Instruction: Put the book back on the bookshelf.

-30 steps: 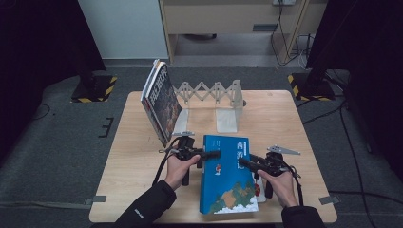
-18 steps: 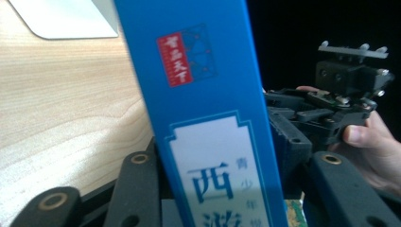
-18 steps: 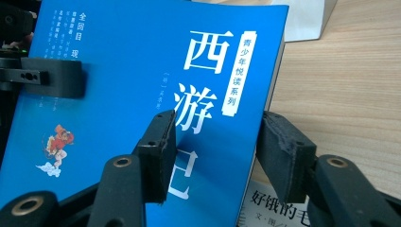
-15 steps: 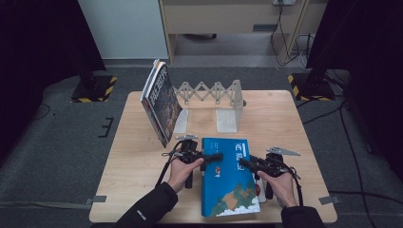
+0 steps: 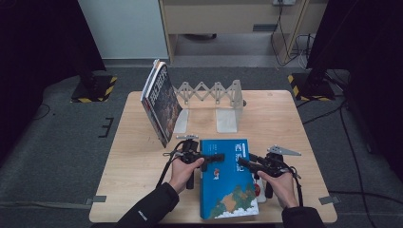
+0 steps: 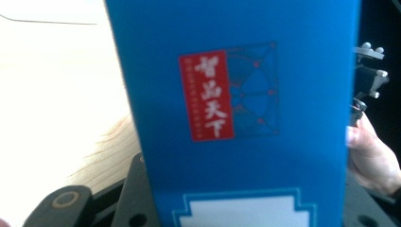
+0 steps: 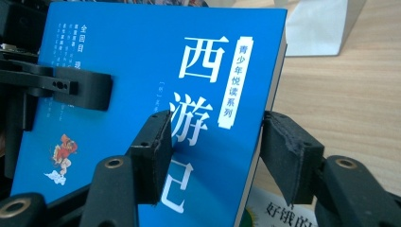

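Observation:
A blue book (image 5: 228, 190) with white characters lies near the table's front edge, its right side over a white book (image 5: 258, 191). My left gripper (image 5: 219, 156) reaches over the blue book's left edge, and its jaws have just been closing with the book between them. In the left gripper view the blue cover (image 6: 293, 142) with a red label stands right before the camera. My right gripper (image 5: 242, 162) holds the right edge. One pad (image 7: 156, 151) lies on the cover (image 7: 142, 56) and the other (image 7: 288, 156) against the book's edge. Its jaws have just been opening slightly.
A dark-covered book (image 5: 161, 102) leans at the left end of an expanding grey book rack (image 5: 214, 92), whose white end plates (image 5: 227, 121) stand on the wooden table (image 5: 294, 118). The white book (image 7: 283, 210) bears green characters. Dark floor surrounds the table.
The blue book has slid a little toward the table's near edge. Both hands have stayed almost in place on it.

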Tool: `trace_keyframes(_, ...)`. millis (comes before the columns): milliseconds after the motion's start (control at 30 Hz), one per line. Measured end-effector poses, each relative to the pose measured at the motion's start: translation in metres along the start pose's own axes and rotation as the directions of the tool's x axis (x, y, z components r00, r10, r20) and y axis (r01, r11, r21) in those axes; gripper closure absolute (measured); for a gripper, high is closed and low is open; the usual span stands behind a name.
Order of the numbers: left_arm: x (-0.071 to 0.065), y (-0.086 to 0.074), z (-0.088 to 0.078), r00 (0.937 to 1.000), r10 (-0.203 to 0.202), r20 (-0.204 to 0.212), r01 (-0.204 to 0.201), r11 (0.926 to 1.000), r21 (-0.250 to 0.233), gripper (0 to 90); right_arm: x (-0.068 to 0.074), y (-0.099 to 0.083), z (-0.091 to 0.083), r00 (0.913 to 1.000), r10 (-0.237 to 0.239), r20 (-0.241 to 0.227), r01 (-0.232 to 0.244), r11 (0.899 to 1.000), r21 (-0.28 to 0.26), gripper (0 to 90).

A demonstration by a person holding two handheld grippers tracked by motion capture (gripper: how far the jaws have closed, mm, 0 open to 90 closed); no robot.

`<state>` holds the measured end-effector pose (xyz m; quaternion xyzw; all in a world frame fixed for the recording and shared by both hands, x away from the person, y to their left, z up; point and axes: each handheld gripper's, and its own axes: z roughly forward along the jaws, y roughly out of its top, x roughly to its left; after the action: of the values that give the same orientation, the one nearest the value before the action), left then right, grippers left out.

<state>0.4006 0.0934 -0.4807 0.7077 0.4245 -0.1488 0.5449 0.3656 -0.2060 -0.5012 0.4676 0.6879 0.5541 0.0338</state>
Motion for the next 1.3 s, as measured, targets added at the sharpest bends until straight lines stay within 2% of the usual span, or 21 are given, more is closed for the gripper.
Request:
trace_keyframes(67,-0.001,0.002,-0.001,1.0000,0.005,0.007,-0.005,1.0000,0.001,59.4,0.002,0.004,-0.001,0.9998,-0.020,0.000,0.020,1.000,-0.011,43.9)
trace_keyframes(200,-0.004,0.008,-0.004,0.9998,-0.006,0.021,0.006,1.0000,0.001,60.1,0.004,0.006,-0.002,0.9996,-0.028,-0.001,0.028,0.999,-0.029,42.7)
trace_keyframes(300,-0.010,0.015,-0.007,0.9990,0.030,0.032,-0.030,0.9995,0.005,60.7,0.005,0.006,-0.002,0.9996,-0.016,-0.023,0.016,0.999,-0.038,35.6)
trace_keyframes(433,-0.017,0.026,-0.016,0.9965,0.072,0.042,-0.071,0.9973,-0.014,60.8,0.005,0.008,-0.002,0.9972,0.008,-0.075,-0.012,0.998,-0.056,29.7)
trace_keyframes(633,-0.016,0.029,-0.024,0.9944,0.096,0.044,-0.094,0.9942,-0.052,60.8,0.011,0.007,0.005,0.9922,-0.011,-0.124,0.009,1.000,-0.019,30.3)
trace_keyframes(733,-0.016,0.027,-0.023,0.9930,0.112,0.038,-0.110,0.9924,-0.056,60.6,0.012,0.007,0.005,0.9937,-0.027,-0.109,0.027,1.000,-0.003,33.1)
trace_keyframes(867,-0.018,0.024,-0.020,0.9908,0.132,0.031,-0.129,0.9892,-0.069,59.8,0.011,0.007,0.003,0.9946,-0.030,-0.099,0.031,1.000,0.003,36.1)
trace_keyframes(1000,-0.019,0.020,-0.018,0.9907,0.135,0.021,-0.132,0.9871,-0.090,59.4,0.011,0.006,0.002,0.9950,-0.025,-0.097,0.027,1.000,0.012,37.5)
trace_keyframes(1100,-0.020,0.019,-0.016,0.9891,0.147,0.006,-0.146,0.9857,-0.085,59.0,0.011,0.006,0.002,0.9948,-0.027,-0.098,0.029,0.999,0.016,37.6)
trace_keyframes(1167,-0.020,0.018,-0.014,0.9883,0.152,0.002,-0.152,0.9863,-0.065,58.4,0.010,0.006,0.002,0.9944,-0.030,-0.101,0.033,0.999,0.028,37.7)
trace_keyframes(1200,-0.020,0.017,-0.012,0.9891,0.147,0.011,-0.146,0.9881,-0.048,56.0,0.011,0.006,0.002,0.9933,-0.035,-0.110,0.041,0.998,0.053,37.9)
trace_keyframes(1233,-0.019,0.016,-0.012,0.9899,0.142,0.009,-0.141,0.9892,-0.038,56.0,0.011,0.006,0.002,0.9933,-0.035,-0.110,0.041,0.998,0.053,37.9)
trace_keyframes(1300,-0.017,0.014,-0.010,0.9933,0.115,0.004,-0.115,0.9926,-0.037,56.4,0.010,0.006,0.002,0.9937,-0.039,-0.105,0.049,0.995,0.088,38.0)
